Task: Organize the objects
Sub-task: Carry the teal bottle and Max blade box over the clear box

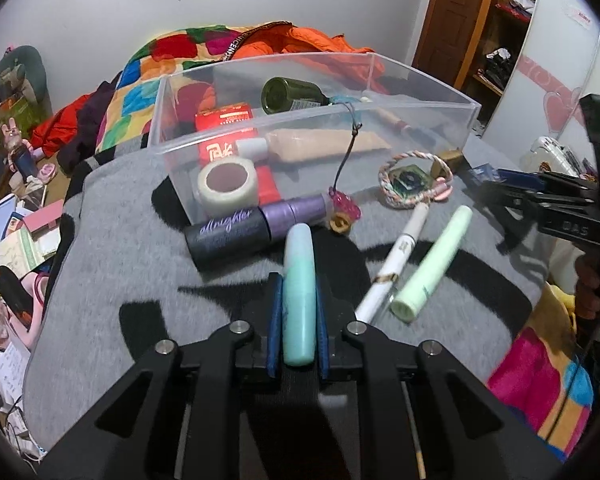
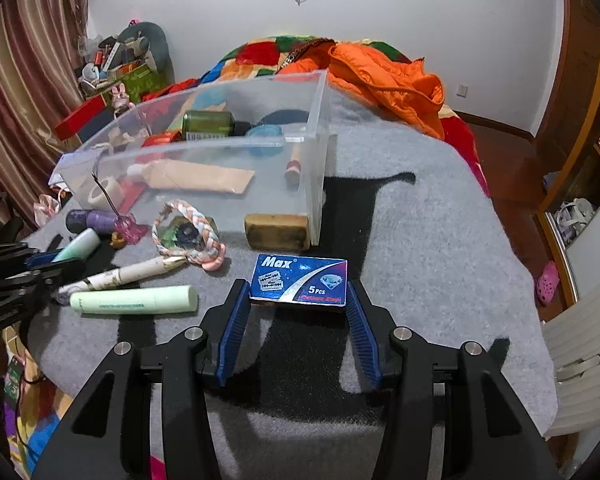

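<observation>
Two hand-held grippers are working over a grey blanket (image 2: 420, 220) spread on a bed, with small toiletries scattered beside a clear bin (image 1: 300, 120). The left gripper (image 1: 299, 284) is clenching a teal tube (image 1: 299, 296) lengthwise between its blue pads, the tube's tip pointing toward the bin. The right gripper (image 2: 299, 292) is grasping a blue razor box (image 2: 299, 279) marked "Max" — both pads are pressing its short sides. Lying loose on the blanket are a pale green tube (image 2: 134, 300), a white pen (image 2: 120, 276) just beside it, a purple spray bottle (image 1: 256, 228) against the bin's near wall, a braided ring (image 2: 186, 232), a pink charm (image 1: 346, 205) and a brown block (image 2: 278, 231) touching the bin's corner. Inside the bin are sitting a green bottle (image 1: 288, 95), a tape roll (image 1: 228, 186), a beige tube (image 1: 320, 146) and a red packet (image 1: 224, 120). An orange jacket (image 2: 384, 76) is lying behind — on a patchwork quilt (image 1: 140, 96).
</observation>
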`<state>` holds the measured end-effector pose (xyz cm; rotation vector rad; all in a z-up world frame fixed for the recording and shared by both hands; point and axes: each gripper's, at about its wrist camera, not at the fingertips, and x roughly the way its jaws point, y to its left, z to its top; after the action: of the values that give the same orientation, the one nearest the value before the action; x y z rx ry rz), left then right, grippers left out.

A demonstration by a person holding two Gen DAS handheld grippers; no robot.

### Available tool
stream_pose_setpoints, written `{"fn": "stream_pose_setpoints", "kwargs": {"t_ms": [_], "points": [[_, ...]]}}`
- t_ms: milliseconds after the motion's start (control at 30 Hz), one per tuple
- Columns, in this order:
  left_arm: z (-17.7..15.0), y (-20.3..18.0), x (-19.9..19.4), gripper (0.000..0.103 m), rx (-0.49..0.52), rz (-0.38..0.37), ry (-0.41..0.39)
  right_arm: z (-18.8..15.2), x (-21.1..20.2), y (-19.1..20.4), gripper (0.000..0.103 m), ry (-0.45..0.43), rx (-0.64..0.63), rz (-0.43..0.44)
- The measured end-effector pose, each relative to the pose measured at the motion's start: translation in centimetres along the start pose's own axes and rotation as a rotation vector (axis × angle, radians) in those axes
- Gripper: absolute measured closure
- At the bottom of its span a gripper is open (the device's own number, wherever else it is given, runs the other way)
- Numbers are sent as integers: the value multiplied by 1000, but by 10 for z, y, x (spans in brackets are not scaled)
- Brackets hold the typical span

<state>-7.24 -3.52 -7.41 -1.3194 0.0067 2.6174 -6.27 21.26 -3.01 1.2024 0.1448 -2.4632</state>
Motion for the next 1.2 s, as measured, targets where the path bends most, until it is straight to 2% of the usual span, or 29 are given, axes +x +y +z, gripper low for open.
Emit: {"fn": "stream_pose_setpoints", "kwargs": {"t_ms": [333, 767, 1000, 1200], "points": [[4, -13, -30, 89, 8, 50, -102, 19, -27, 4, 58, -92, 5, 46], [42, -7, -77, 89, -61, 32, -290, 58, -43, 23, 58, -198, -45, 65], [62, -3, -83, 89, -75, 41, -339, 77, -42, 32, 58, -227, -72, 71], [77, 4, -73, 89, -94, 45, -330, 93, -26, 37, 58, -208, -74, 84]]}}
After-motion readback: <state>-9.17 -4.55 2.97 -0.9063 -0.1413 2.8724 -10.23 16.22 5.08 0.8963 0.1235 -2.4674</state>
